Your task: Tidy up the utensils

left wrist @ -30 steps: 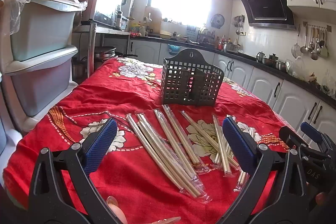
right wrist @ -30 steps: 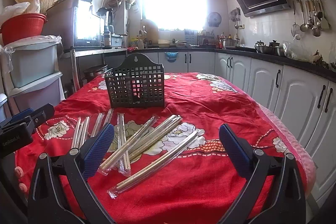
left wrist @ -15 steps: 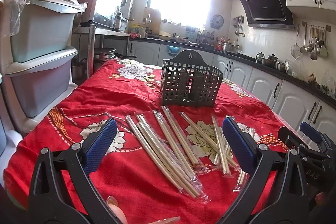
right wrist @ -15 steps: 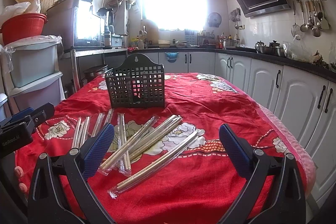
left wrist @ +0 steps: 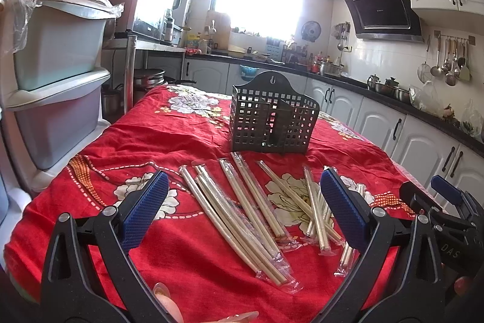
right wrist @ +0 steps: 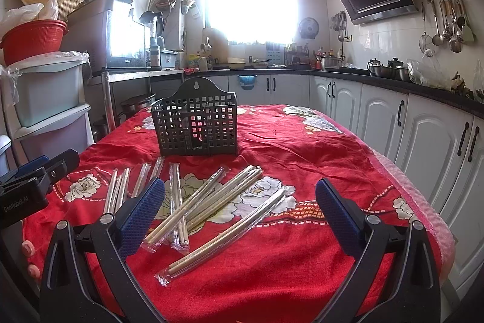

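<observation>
Little has changed since a second ago: in my left view the holder [left wrist: 273, 123] sits a shade lower in the frame and the chopsticks [left wrist: 242, 202] have kept their places; my right view looks the same as before, and nothing on the desk [right wrist: 302, 247] has been shifted.

My left gripper [left wrist: 242, 211] hangs above the near edge of the desk with its jaws spread wide and nothing between them. The wrapped chopsticks lie flat on the red cloth [left wrist: 181, 135] in a loose fan, beyond and below the blue pads [left wrist: 145, 211]; most of the fan falls between the two pads as I look along them, and a few pairs at the right end are partly hidden behind the right pad. None touches the jaws.

My right gripper [right wrist: 240, 214] is likewise released, jaws wide apart and empty, held over the near side of the desk. From here one pair [right wrist: 224, 235] lies closest, slanting between the pads, with the crossed heap [right wrist: 205, 199] just behind it and more pairs [right wrist: 127, 183] off past the left pad.

The black holder [right wrist: 195, 126] stands upright on the cloth behind all the chopsticks, well apart from both grippers. I cannot tell whether anything is inside it.
</observation>
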The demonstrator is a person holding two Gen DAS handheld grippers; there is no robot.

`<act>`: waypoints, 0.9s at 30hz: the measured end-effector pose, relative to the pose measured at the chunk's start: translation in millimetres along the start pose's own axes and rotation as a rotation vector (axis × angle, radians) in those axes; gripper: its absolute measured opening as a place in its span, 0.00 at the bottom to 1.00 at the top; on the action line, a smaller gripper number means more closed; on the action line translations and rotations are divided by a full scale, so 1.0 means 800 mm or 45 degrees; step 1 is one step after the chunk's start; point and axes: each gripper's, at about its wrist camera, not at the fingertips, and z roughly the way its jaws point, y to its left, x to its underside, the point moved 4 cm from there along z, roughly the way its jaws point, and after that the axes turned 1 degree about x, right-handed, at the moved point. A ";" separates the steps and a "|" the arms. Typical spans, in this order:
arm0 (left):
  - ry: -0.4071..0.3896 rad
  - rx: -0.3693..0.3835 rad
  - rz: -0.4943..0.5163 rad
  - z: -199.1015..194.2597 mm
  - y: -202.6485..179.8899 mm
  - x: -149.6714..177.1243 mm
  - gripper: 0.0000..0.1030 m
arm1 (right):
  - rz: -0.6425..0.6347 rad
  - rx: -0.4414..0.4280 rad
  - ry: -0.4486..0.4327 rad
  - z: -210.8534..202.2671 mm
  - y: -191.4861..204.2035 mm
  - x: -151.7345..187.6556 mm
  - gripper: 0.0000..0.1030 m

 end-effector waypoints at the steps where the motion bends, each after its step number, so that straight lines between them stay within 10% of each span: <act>1: 0.000 0.002 -0.001 0.000 0.000 0.000 0.90 | 0.000 0.000 0.000 0.000 0.000 0.000 0.94; 27: 0.110 0.005 -0.114 0.029 0.053 -0.011 0.90 | -0.092 -0.174 0.125 0.044 0.036 -0.019 0.94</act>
